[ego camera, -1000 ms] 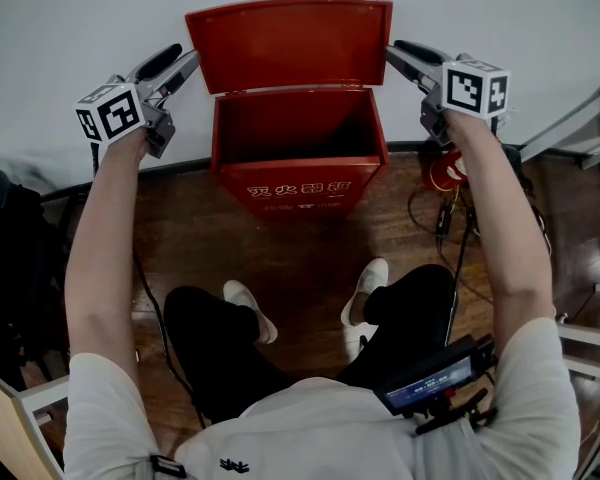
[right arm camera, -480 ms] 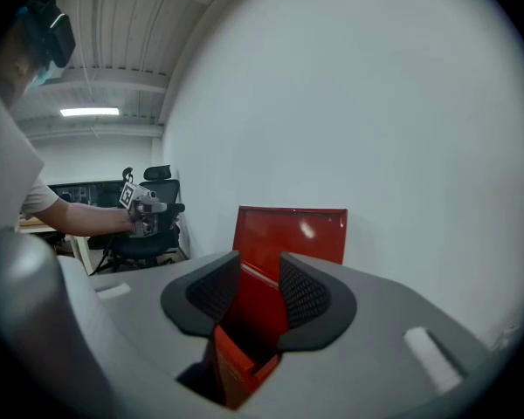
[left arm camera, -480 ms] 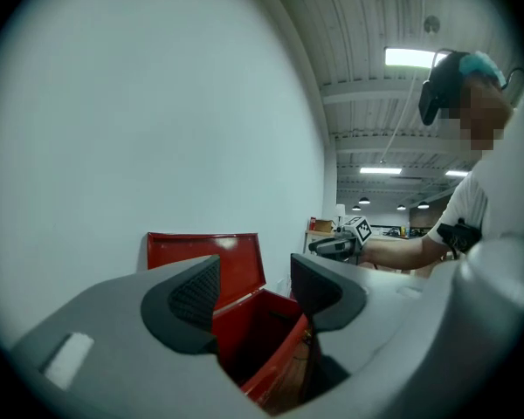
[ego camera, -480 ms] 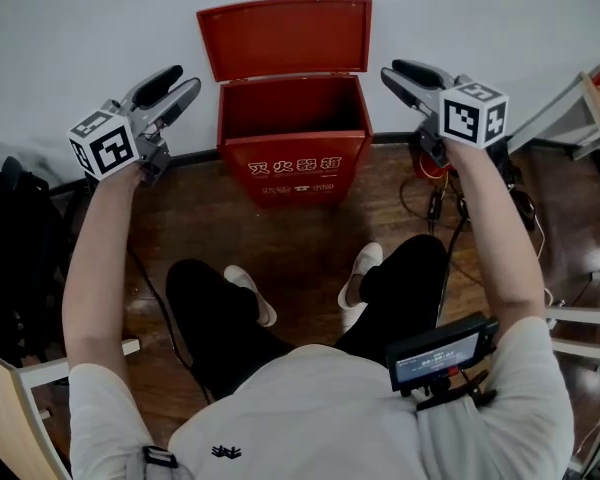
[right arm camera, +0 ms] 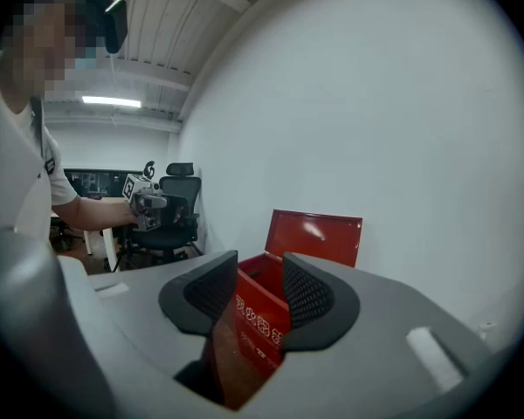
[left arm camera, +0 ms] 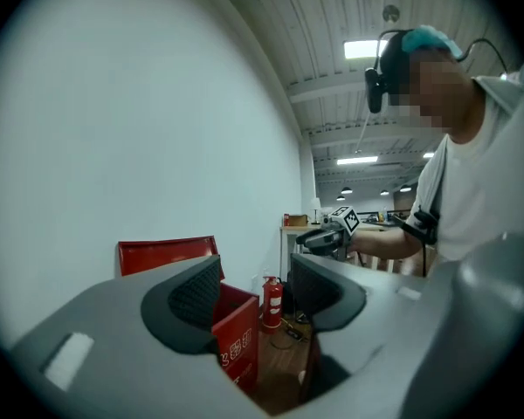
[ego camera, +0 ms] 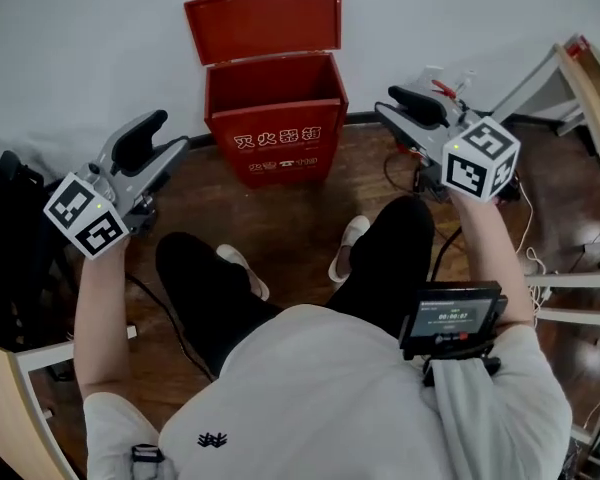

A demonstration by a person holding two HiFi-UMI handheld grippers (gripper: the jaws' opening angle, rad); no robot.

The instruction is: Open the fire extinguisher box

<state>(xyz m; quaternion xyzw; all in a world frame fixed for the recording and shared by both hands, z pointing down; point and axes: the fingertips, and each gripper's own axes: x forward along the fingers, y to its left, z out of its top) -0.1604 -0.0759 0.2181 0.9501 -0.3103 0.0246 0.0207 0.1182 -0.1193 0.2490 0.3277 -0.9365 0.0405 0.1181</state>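
Note:
The red fire extinguisher box point(ego camera: 275, 118) stands on the wood floor against the white wall. Its lid point(ego camera: 263, 23) is up and leans back on the wall, and the inside is dark. My left gripper point(ego camera: 170, 133) hangs open to the box's left, well clear of it. My right gripper point(ego camera: 388, 103) is open to the box's right, also apart from it. In the left gripper view the box point(left arm camera: 236, 339) shows between the empty jaws of that gripper point(left arm camera: 255, 278). The right gripper view shows the box point(right arm camera: 262, 312) and lid point(right arm camera: 314, 234) beyond its own open gripper point(right arm camera: 258, 282).
A small red fire extinguisher point(left arm camera: 273, 297) stands by the wall right of the box, with cables point(ego camera: 410, 173) on the floor beside it. The person's legs and shoes point(ego camera: 348, 248) lie in front of the box. A wooden frame point(ego camera: 590, 78) is at the right, an office chair point(right arm camera: 175, 208) at the left.
Both grippers have drawn back from the sides of the raised lid toward the person and lower. The lid stays open against the wall.

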